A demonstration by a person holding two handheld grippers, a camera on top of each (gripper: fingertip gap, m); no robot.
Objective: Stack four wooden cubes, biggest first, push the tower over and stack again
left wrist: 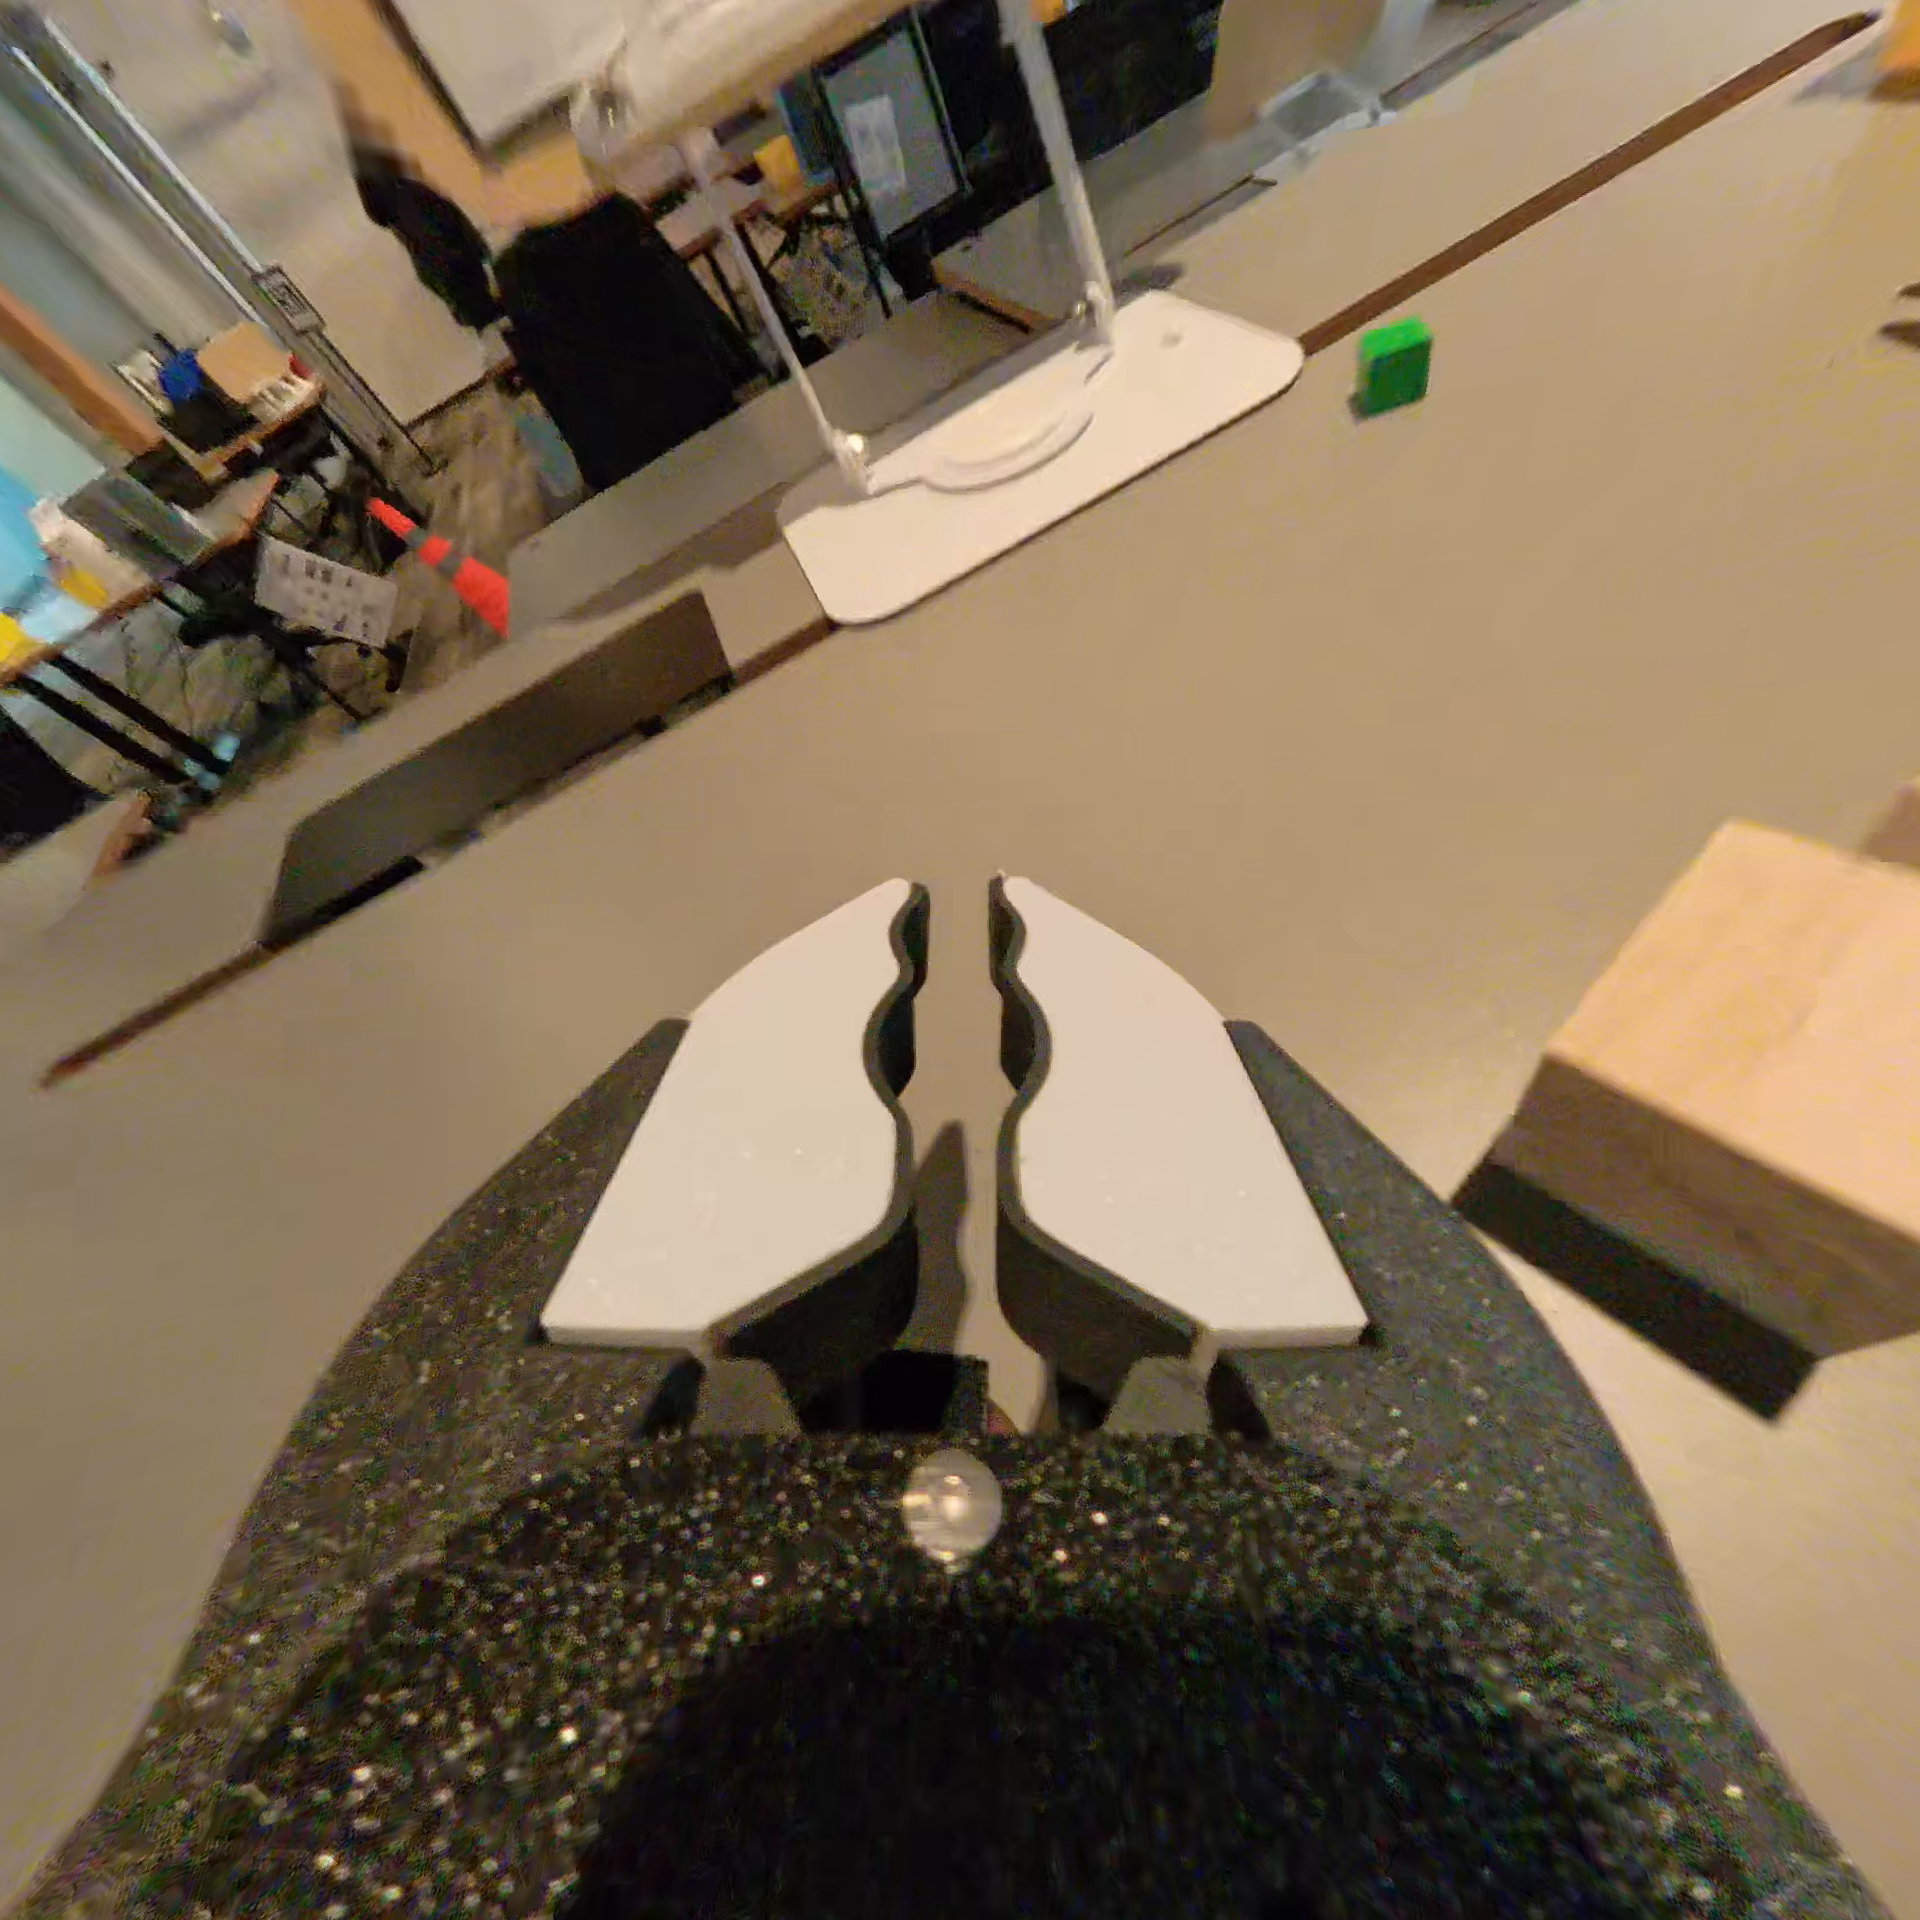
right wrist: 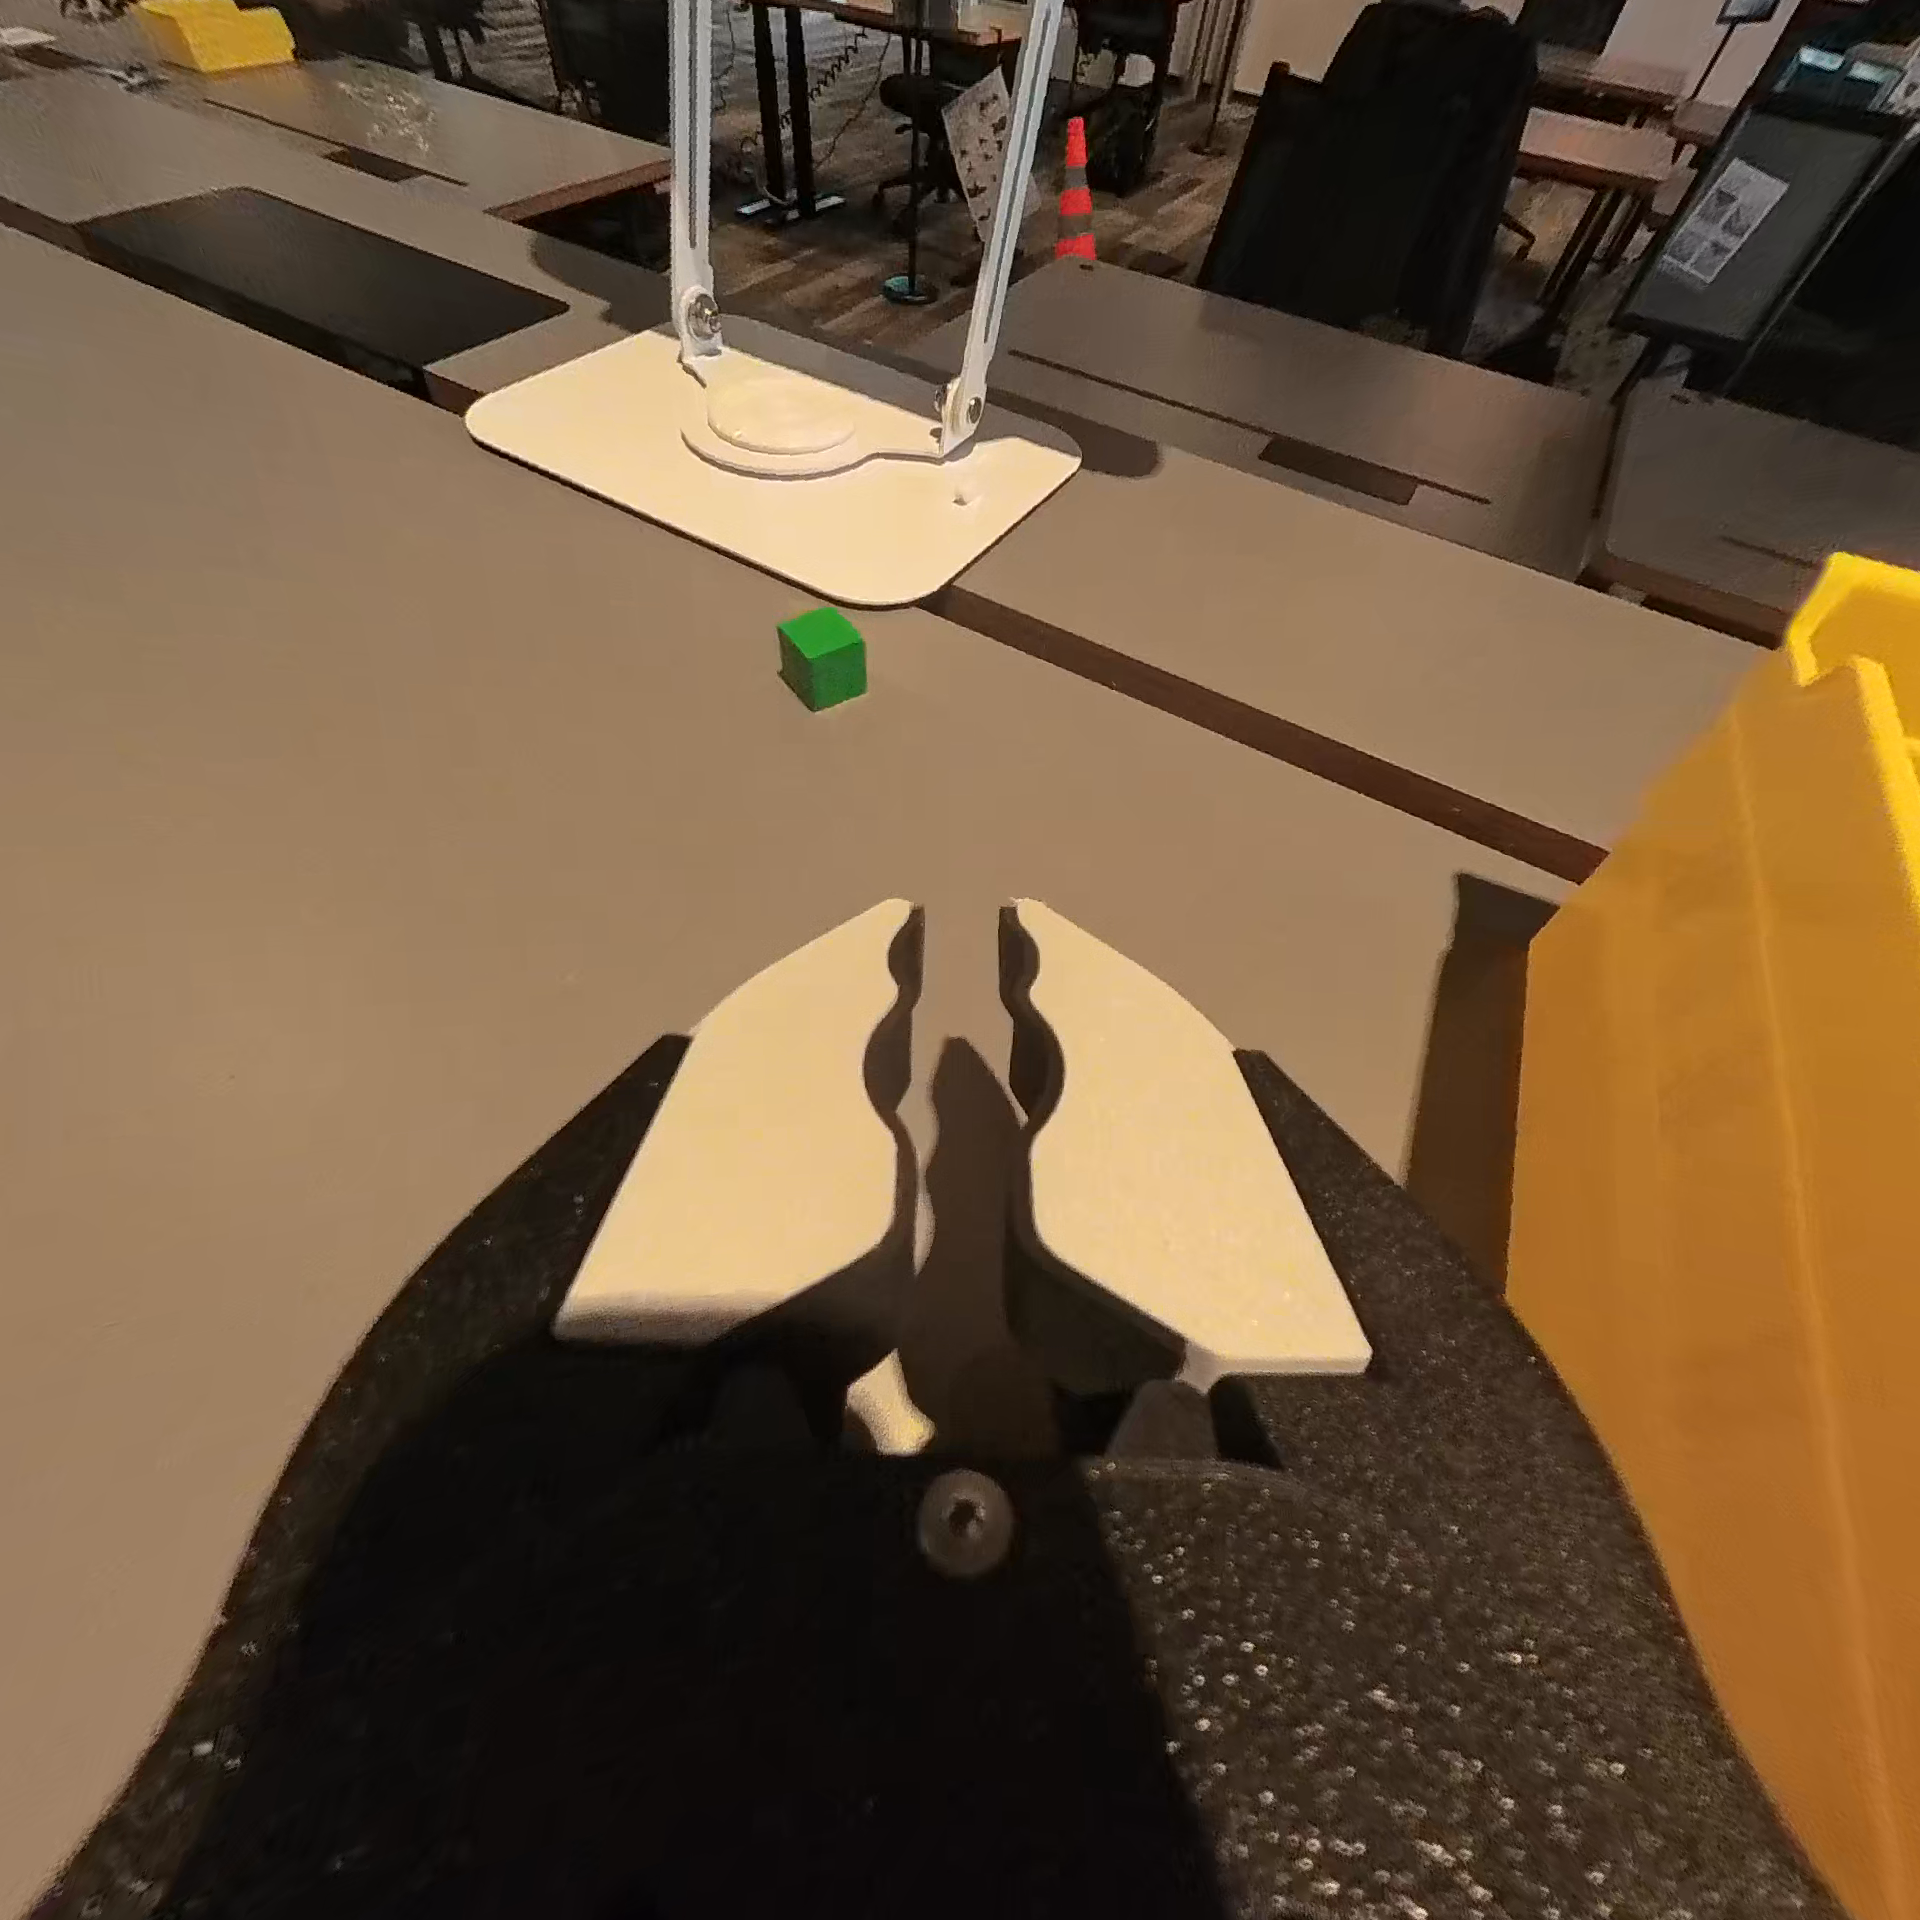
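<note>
Grey tabletop (right wrist: 416, 831) fills both views. Yellow bin (right wrist: 1714, 1195) crowds my right gripper (right wrist: 960, 906). Pale wooden cube (left wrist: 1745, 1060) sits just right of my left gripper (left wrist: 958, 883); a small green cube (right wrist: 821, 659) lies far ahead. Both tongs are nearly together, empty. Swinging left carelessly, I could knock the wooden cube.

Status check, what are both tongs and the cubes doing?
Left tongs and right tongs nearly closed, empty. Large pale wooden cube beside left; small green cube ahead. Yellow plastic bin crowds right.
</note>
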